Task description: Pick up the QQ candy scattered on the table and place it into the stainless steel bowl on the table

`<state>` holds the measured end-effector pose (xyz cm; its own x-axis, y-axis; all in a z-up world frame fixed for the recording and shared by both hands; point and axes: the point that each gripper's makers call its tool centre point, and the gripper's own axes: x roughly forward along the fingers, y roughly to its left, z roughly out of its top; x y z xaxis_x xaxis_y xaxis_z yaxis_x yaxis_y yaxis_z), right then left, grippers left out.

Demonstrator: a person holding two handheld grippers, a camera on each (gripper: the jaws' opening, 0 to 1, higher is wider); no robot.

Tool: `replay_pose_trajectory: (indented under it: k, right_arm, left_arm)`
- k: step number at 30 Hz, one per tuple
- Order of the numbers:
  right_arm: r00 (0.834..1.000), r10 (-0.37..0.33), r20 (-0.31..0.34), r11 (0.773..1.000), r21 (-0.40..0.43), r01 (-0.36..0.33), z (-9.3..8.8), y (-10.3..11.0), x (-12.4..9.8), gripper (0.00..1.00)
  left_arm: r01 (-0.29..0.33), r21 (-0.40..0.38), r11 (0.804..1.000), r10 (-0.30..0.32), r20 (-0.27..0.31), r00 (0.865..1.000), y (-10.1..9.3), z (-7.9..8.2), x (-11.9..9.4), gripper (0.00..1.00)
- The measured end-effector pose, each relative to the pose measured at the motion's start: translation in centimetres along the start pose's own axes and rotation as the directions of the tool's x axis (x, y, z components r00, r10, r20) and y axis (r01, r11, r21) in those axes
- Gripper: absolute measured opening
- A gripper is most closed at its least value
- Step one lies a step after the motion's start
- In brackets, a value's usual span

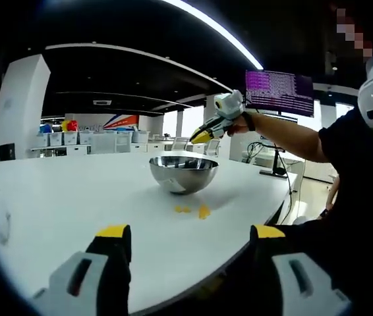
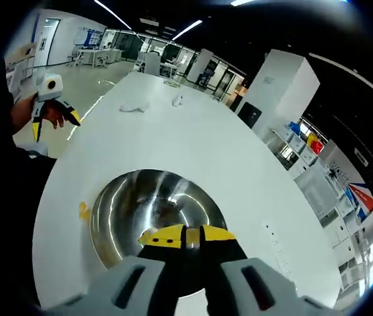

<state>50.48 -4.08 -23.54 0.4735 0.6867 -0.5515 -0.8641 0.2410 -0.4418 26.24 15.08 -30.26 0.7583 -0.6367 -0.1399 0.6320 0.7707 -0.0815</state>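
While the right gripper [image 2: 185, 236] is held narrow above the stainless steel bowl [image 2: 157, 214], a drop is judged underway; contents cannot be told. The left gripper [image 1: 190, 240] is held wide near the QQ candy [image 1: 203, 211], which is to be grasped next.

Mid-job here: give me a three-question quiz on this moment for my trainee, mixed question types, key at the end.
1. True or false: the right gripper is over the stainless steel bowl.
2. How do the left gripper's jaws stand? A) wide apart B) closed together
3. Fill in: the yellow candies lie on the white table beside the ____.

Key: 1 true; 2 A; 3 bowl.
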Motion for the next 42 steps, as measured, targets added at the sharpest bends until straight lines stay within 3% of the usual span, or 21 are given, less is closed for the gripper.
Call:
replay_pose_trajectory:
  k: [3,6,20,27,33,42]
  right_arm:
    - [1.0,-0.003,-0.007,1.0,-0.001,0.003,0.0,-0.2,0.1,0.11]
    - [1.0,-0.01,-0.01,1.0,0.006,0.01,0.1,-0.4,0.2,0.21]
    - [1.0,-0.013,-0.006,1.0,-0.004,0.013,0.3,0.1,-1.0,0.21]
    - [0.998,-0.048,0.047,0.999,0.014,0.048,0.9,0.3,-3.7,0.2]
    - [0.988,-0.091,0.122,0.994,0.066,0.083,-0.2,2.6,-7.5,0.19]
    - [0.953,-0.182,0.244,0.964,0.235,0.124,-3.5,8.4,-12.1,0.18]
  left_arm:
    - [-0.002,0.001,1.0,0.002,0.004,1.0,0.2,0.1,-0.2,0.73]
    - [-0.007,-0.001,1.0,0.007,0.01,1.0,0.4,0.2,-0.4,0.73]
    - [-0.006,0.004,1.0,0.006,0.014,1.0,0.1,0.5,-0.4,0.73]
    - [0.002,0.017,1.0,-0.002,0.012,1.0,-0.4,1.0,-0.2,0.72]
    - [0.007,0.024,1.0,-0.007,0.008,1.0,-0.8,1.1,-0.1,0.72]
    - [0.014,0.037,0.999,-0.014,0.0,1.0,-1.3,1.4,0.3,0.72]
